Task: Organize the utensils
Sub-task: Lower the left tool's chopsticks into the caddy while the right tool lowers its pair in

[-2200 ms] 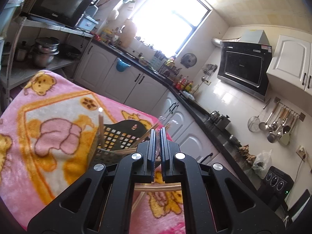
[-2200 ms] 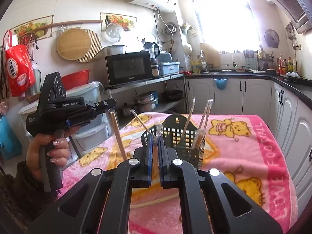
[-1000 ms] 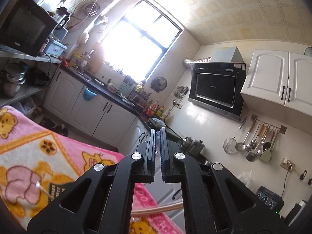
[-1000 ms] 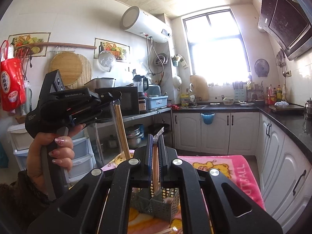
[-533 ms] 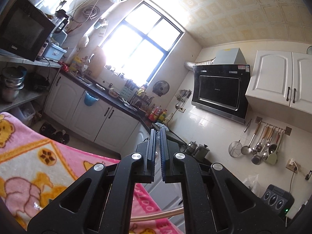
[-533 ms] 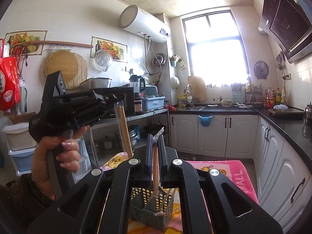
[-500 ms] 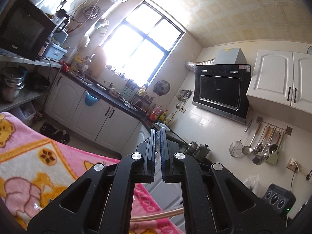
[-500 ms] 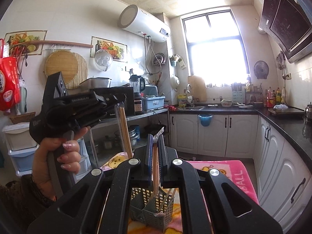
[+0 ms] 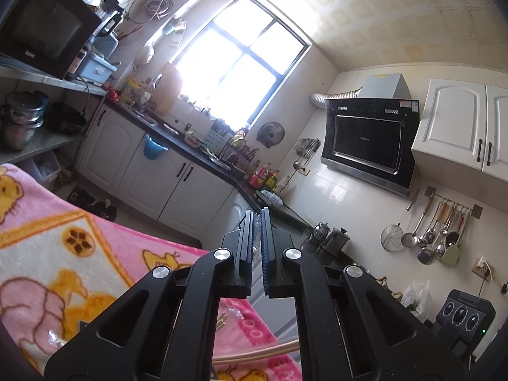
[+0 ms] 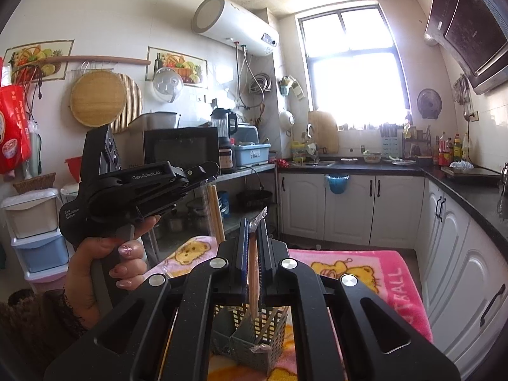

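Step in hand: I judge I'm at the drop-off, with wrapped chopsticks raised in each tool above the utensil basket (image 10: pixel 250 336)
Right gripper (image 10: pixel 253 222): jaws narrow, pinching a wrapped pair of chopsticks (image 10: pixel 253 270) that hangs upright between them, its lower end just over or just inside the basket; I cannot tell which
Left gripper (image 10: pixel 208 168): from the right wrist view it sits up on the left, in a hand (image 10: pixel 104 260) with painted nails, jaws closed on a second wrapped pair (image 10: pixel 214 212) that points downward
Left wrist view: that tool's fingers (image 9: pixel 244 247) stand almost together; the held pair is hidden there, and a pale chopstick (image 9: pixel 257 354) crosses low behind the frame
Basket: near centre on the blanket (image 10: pixel 374 273), below the right tool, with a few sticks already inside
Next move: I'd lower the right pair straight down into a compartment, then spread the jaws; the left pair follows, and needs carrying rightward over the basket first
Materials: chopsticks are slim, tan and wood-like, in crinkly clear sleeves that look slippery; the basket is grey plastic with a square grid of holes and dividers; the blanket is soft pink fleece with cartoon bears, so I expect the light basket may tip if nudged
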`<state>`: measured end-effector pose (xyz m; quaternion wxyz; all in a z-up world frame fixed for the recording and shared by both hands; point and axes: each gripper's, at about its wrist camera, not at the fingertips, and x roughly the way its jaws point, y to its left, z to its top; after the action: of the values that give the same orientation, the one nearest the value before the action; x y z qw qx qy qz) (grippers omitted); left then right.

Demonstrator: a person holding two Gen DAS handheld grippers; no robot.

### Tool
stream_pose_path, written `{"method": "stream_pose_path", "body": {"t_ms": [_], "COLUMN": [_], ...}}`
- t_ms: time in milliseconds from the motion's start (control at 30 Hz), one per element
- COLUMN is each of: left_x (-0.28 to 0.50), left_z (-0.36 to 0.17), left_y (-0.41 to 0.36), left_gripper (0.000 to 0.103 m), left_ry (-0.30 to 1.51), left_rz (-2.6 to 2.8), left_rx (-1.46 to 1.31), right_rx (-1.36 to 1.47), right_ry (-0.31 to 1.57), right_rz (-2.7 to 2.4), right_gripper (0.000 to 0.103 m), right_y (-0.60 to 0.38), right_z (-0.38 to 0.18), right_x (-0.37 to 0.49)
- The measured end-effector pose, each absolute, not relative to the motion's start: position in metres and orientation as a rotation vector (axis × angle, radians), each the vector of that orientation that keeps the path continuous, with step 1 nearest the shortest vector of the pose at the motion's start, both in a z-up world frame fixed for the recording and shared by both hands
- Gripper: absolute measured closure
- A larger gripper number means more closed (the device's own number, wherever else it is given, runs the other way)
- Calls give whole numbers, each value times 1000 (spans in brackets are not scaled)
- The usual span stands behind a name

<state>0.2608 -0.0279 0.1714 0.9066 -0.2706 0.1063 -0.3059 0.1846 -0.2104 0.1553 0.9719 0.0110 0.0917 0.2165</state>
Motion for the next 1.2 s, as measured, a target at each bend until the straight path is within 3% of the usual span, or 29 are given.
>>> {"method": "stream_pose_path", "body": {"t_ms": [1200], "left_x": [259], "left_z": [98], "left_y": [-43], "left_gripper": [101], "left_ry": [440], "left_rz": [-528], "left_rx": [-382], "right_rx": [87], "right_ry": [402], "right_rz": [470], "right_gripper": [97], "right_y": [-193], "right_z": [85], "right_x": [222]}}
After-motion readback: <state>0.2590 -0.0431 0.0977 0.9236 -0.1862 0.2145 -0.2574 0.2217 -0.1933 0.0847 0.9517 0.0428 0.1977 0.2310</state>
